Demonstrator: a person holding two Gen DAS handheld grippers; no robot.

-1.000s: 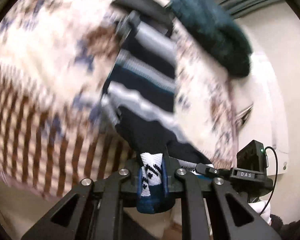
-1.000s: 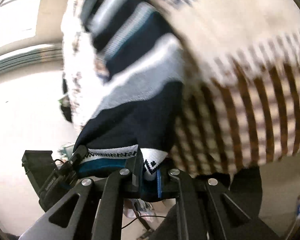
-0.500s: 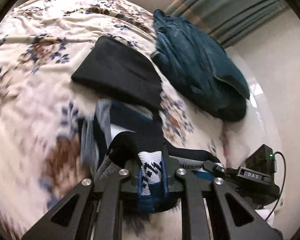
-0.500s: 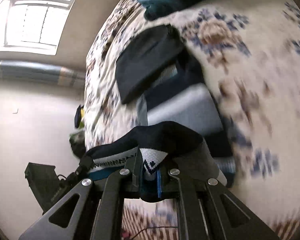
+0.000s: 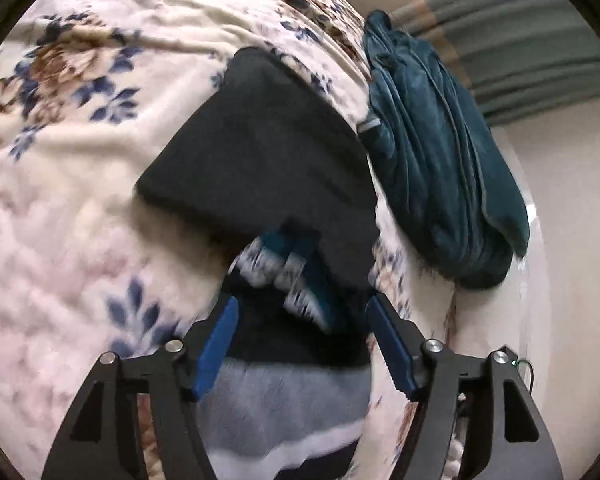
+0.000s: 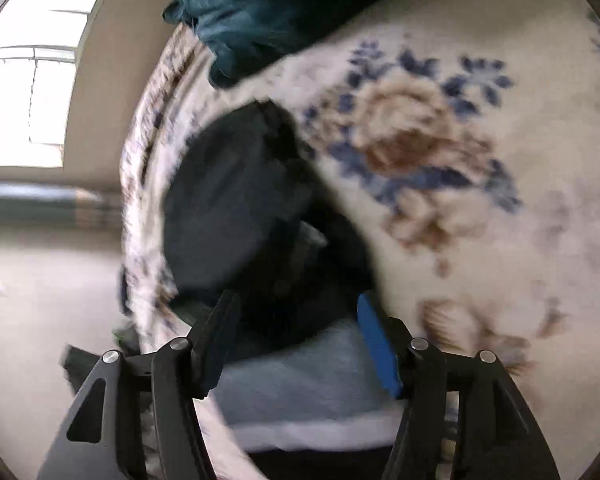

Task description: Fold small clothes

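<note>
Both grippers had let go since half a second earlier: then each one was pinching the patterned hem of the striped sweater, and now the fingers stood wide apart with nothing between them. I saw the left gripper [image 5: 302, 322] fully spread above the sweater [image 5: 284, 392], which lay on the flowered blanket [image 5: 72, 216] with its hem folded over toward the black garment [image 5: 260, 152]. The right gripper [image 6: 296, 320] was spread just as wide over the grey stripe of the same sweater [image 6: 300, 392]. The patterned hem [image 5: 284, 268] seemed to rest touching the edge of the black garment, or even a little on it, but the blur was strong there and I could not be sure.

A teal fleece [image 5: 440, 168] lay in a heap beside the black garment, near the edge of the bed.

I judged that the fold was just laid down and not pressed. If I pulled the grippers back low, a blue finger pad [image 5: 216, 344] could catch the knit and drag the fold open again. The soft blanket could also let the thick sweater spring back. If the hem overlapped the black garment, the two pieces could later move together.
</note>
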